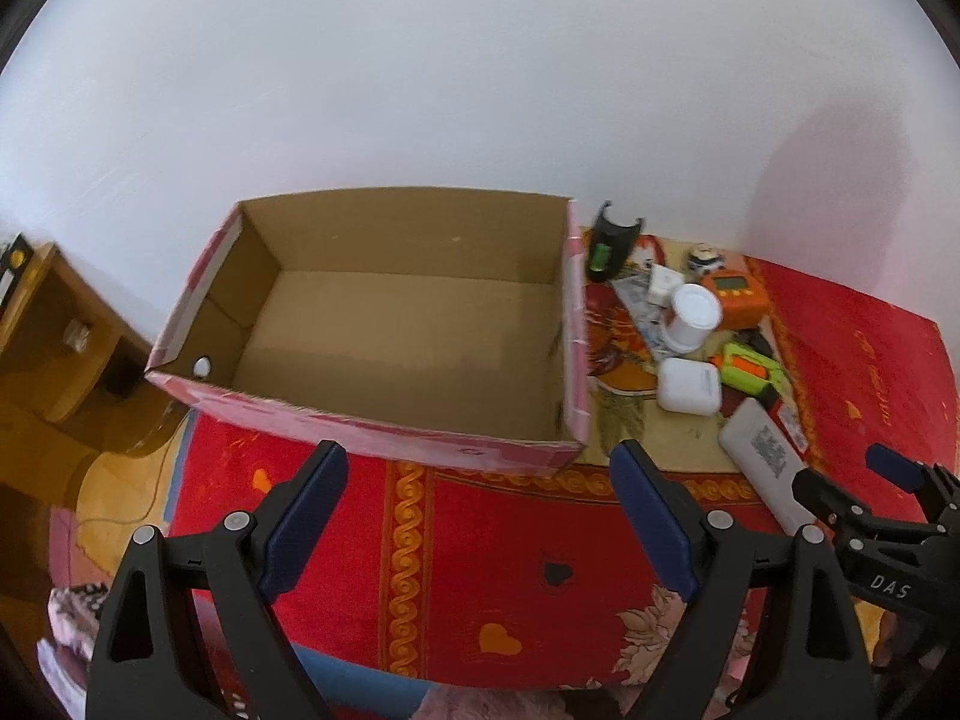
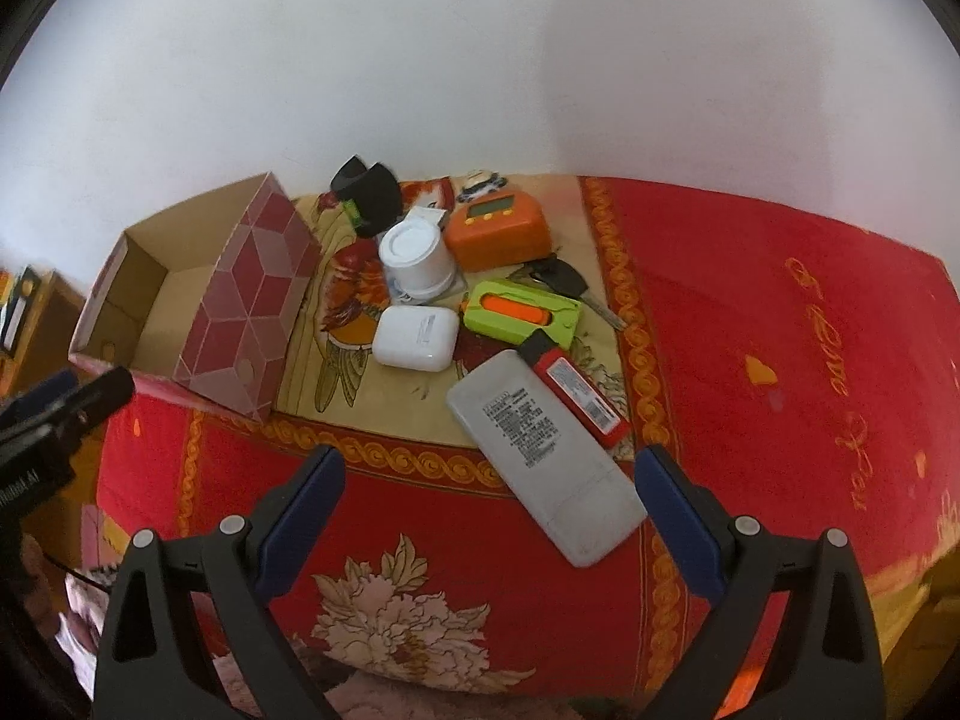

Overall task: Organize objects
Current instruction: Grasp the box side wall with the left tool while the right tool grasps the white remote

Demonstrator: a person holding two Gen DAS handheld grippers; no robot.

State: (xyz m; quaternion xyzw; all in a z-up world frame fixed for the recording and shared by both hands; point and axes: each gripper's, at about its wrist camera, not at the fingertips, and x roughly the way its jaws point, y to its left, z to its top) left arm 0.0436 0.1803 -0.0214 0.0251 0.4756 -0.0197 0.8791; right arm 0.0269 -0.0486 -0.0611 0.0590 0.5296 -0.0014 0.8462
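An empty cardboard box (image 1: 396, 324) with pink patterned sides (image 2: 246, 300) stands on the red bedspread. To its right lies a pile: a grey-white remote (image 2: 540, 456), a red device (image 2: 576, 396), a white case (image 2: 417, 337), a green-orange gadget (image 2: 522, 315), a white jar (image 2: 414, 258), an orange timer (image 2: 498, 228), a black holder (image 2: 369, 192) and a key (image 2: 564, 282). My left gripper (image 1: 480, 516) is open and empty in front of the box. My right gripper (image 2: 489, 516) is open and empty, just before the remote's near end.
The bedspread (image 2: 780, 330) stretches to the right of the pile. A white wall (image 1: 480, 90) stands behind the box. A wooden bedside shelf (image 1: 54, 336) is at the left. The right gripper also shows at the left wrist view's right edge (image 1: 864, 498).
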